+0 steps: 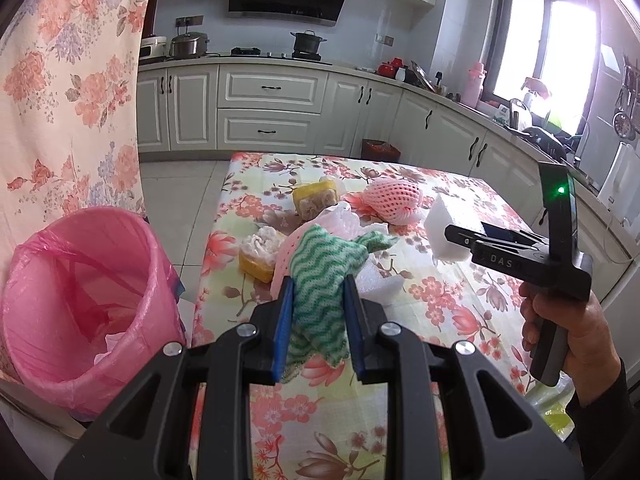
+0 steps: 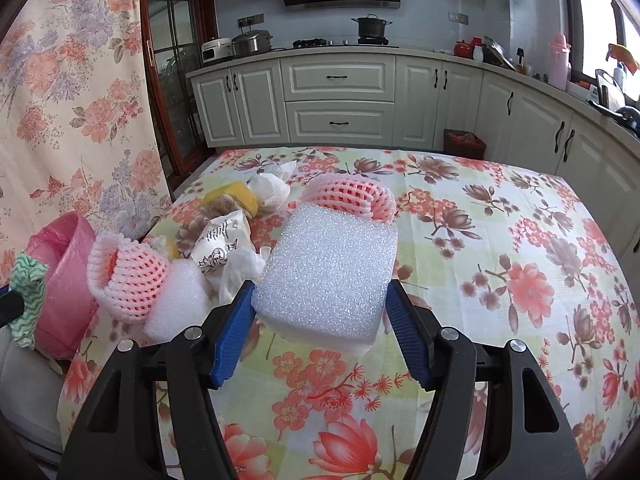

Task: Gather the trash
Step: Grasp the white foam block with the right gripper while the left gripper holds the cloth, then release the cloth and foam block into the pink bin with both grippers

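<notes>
my left claw [image 1: 318,312] is clamped on a green wavy rag [image 1: 324,264], holding it up above the counter [image 1: 420,320] edge, near the pink-lined bin [image 1: 80,300] on the left. my right claw [image 2: 320,308] grips a white foam block [image 2: 328,272] between its blue pads [image 2: 234,336], lifted over the flowered cloth. two pink fruit nets [image 2: 128,276], yellow sponges [image 1: 314,196] and crumpled paper [image 2: 224,244] lie on the counter.

The pink-lined round plastic bin [image 1: 80,304] stands at lower left, just beside the floral-clothed desk [image 1: 432,320]. On the desk, two yellow rectangular sponges [image 1: 314,196] lie left of the pink foam fruit net [image 1: 396,198].
</notes>
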`<state>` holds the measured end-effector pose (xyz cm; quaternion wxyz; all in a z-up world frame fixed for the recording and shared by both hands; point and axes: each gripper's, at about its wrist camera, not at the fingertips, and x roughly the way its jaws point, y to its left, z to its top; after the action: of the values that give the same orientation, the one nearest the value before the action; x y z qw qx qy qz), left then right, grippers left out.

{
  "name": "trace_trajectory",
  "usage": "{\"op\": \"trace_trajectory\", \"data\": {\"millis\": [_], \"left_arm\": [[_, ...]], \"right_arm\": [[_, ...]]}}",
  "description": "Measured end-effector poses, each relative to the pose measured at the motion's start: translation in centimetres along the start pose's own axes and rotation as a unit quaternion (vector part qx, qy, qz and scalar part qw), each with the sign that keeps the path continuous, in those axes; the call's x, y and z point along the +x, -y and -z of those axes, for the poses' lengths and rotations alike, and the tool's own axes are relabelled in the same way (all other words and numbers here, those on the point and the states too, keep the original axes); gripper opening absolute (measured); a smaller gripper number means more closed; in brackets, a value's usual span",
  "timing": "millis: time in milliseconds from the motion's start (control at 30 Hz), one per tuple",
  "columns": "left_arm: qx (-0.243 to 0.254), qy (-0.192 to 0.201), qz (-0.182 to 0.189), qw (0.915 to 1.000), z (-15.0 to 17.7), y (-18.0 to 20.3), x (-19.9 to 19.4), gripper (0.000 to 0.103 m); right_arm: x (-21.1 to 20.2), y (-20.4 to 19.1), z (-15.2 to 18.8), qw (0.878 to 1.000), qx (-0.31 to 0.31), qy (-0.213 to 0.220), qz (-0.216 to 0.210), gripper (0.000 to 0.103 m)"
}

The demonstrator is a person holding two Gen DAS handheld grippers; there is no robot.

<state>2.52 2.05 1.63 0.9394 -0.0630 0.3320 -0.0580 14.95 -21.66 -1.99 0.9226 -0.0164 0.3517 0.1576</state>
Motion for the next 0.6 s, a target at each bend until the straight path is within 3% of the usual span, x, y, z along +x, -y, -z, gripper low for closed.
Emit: {"op": "trace_trajectory", "data": {"millis": [600], "left_arm": [[-0.017,0.029,-0.023,0.9992,-1.2,-2.8,-2.4,0.024]], "right_arm": [[-4.7,-2.3,-1.8,0.999,-0.02,0.038,-0.029,0.063]]}}
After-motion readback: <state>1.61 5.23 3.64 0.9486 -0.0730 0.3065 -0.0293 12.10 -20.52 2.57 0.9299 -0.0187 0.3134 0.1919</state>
